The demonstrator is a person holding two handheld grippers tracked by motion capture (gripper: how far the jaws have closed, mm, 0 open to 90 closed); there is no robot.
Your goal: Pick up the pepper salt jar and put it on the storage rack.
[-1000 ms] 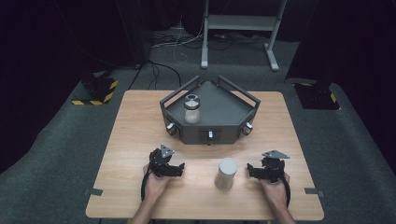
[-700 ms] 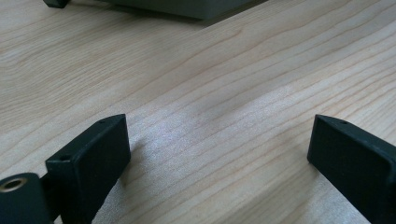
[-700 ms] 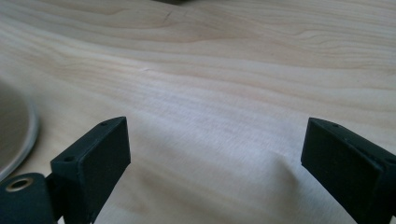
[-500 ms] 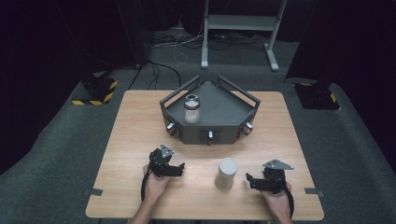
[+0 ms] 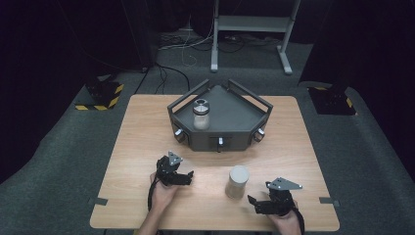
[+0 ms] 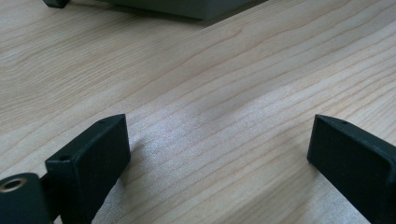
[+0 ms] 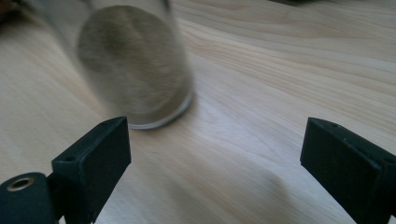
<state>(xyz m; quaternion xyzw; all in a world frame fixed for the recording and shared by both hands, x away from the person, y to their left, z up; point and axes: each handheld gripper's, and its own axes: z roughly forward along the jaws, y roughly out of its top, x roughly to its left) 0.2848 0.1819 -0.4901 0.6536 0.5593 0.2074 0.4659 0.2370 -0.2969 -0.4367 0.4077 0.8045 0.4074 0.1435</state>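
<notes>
Jaws on both grippers are spread wide, nothing between them. Right gripper (image 5: 255, 203) sits low at the table's (image 5: 142, 127) near edge, pointing left toward the jar (image 5: 237, 181) just beside it. Left gripper (image 5: 182, 177) rests mid-table, hand (image 5: 161, 196) flat.

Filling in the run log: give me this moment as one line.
left hand-held gripper: open, resting on table | right hand-held gripper: open, near jar, not touching | second jar: upright in tray

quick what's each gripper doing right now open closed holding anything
Left gripper: open, holding nothing, over bare table.
Right gripper: open, holding nothing, the jar just ahead of its jaws.
</notes>
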